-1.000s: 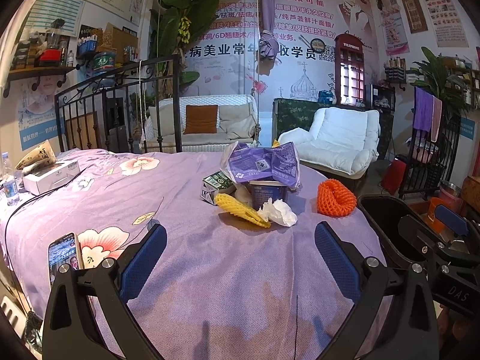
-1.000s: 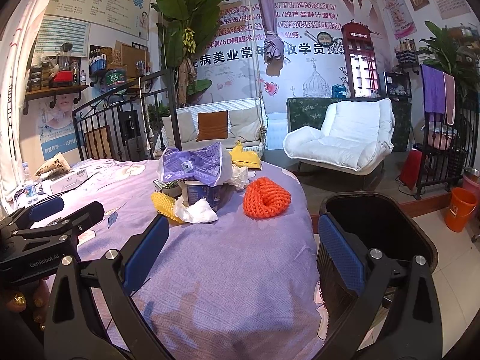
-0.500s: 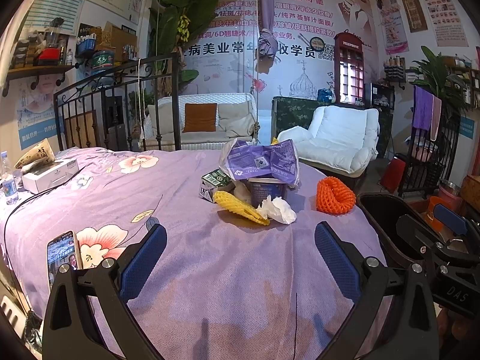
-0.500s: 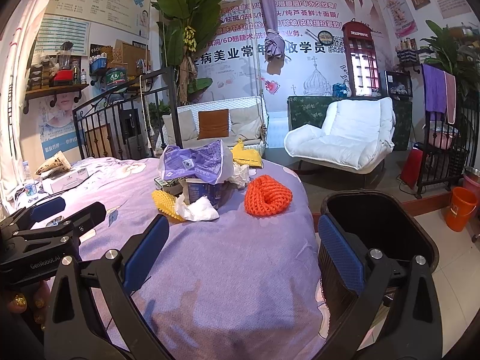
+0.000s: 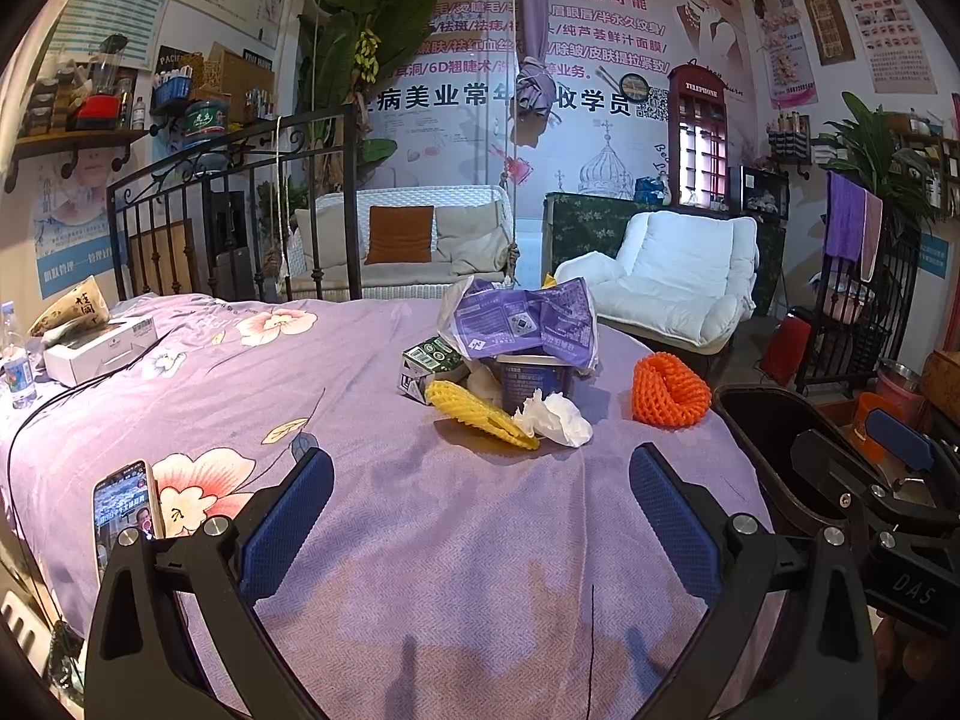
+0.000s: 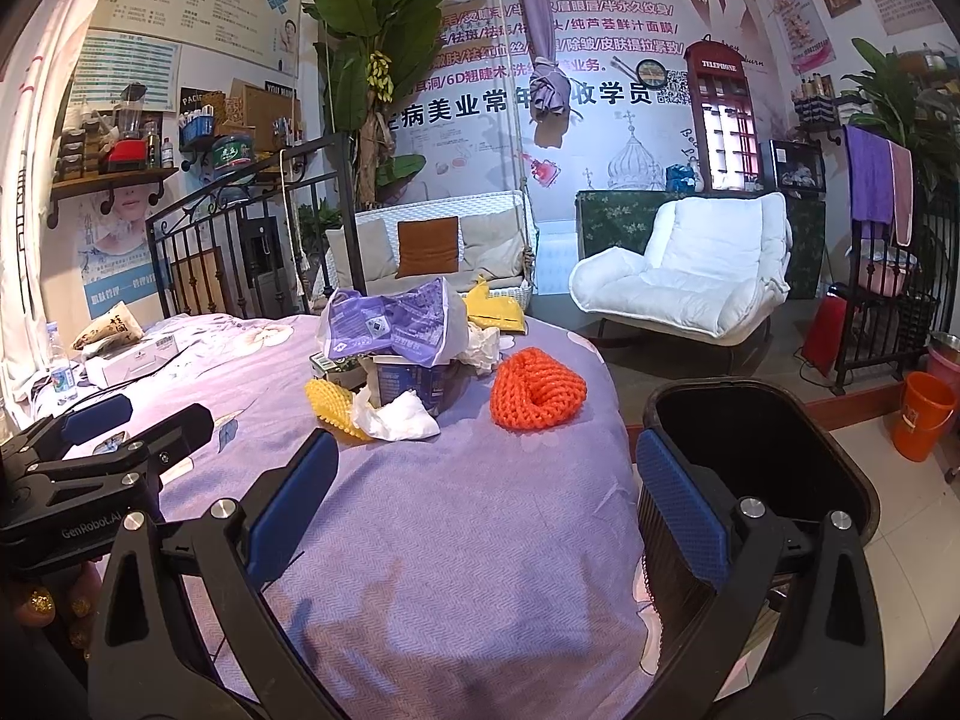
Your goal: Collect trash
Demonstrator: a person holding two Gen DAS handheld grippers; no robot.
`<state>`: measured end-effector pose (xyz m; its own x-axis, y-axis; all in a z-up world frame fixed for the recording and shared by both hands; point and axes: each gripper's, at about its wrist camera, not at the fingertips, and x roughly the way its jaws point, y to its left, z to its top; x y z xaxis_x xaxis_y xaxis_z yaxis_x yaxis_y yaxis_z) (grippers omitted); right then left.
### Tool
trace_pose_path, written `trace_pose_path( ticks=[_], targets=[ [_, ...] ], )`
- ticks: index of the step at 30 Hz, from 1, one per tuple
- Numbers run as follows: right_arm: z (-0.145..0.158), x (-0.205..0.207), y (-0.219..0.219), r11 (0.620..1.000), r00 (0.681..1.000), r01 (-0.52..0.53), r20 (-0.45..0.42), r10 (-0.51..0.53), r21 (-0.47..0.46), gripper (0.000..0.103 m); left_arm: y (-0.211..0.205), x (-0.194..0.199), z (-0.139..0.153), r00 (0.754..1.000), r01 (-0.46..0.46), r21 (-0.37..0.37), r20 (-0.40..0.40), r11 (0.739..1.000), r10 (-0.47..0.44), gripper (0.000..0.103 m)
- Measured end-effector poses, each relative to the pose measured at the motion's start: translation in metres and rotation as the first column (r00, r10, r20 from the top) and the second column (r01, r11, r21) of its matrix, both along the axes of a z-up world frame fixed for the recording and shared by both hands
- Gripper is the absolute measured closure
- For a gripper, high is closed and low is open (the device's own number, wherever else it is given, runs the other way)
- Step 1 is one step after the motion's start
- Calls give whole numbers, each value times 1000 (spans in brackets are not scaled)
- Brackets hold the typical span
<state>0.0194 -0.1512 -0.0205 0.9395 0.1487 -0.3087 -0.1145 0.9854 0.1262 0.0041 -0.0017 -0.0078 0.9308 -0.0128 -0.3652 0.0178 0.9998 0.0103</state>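
Hovering wide-jawed and empty over the bedspread, both the left gripper and right gripper look poised to start: likely next, grasp the orange foam net for the black bin.

trash pile on bed, bin right of bed

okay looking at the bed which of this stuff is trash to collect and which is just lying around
Trash job: orange foam net, yellow foam net, crumpled tissue, purple wrapper, green carton, black bin.

Just lying about: phone, white box, water bottle.
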Motion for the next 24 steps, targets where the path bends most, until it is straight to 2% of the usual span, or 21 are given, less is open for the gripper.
trace_pose_path(
  ticks=[16,19,24],
  targets=[
    [-4,2,3,1000,1000,-4,-8,4,-2,4,-2,2,-2,1000,2,3,-10,1000,-2,5],
    [-7,4,6,1000,1000,-8,-20,8,-8,4,-2,4,-8,999,14,-5,-30,1000,-14,5],
    [-13,17,3,1000,997,-22,-73,20,-22,4,-1,15,-24,992,36,-20,-122,999,-38,5]
  ],
)
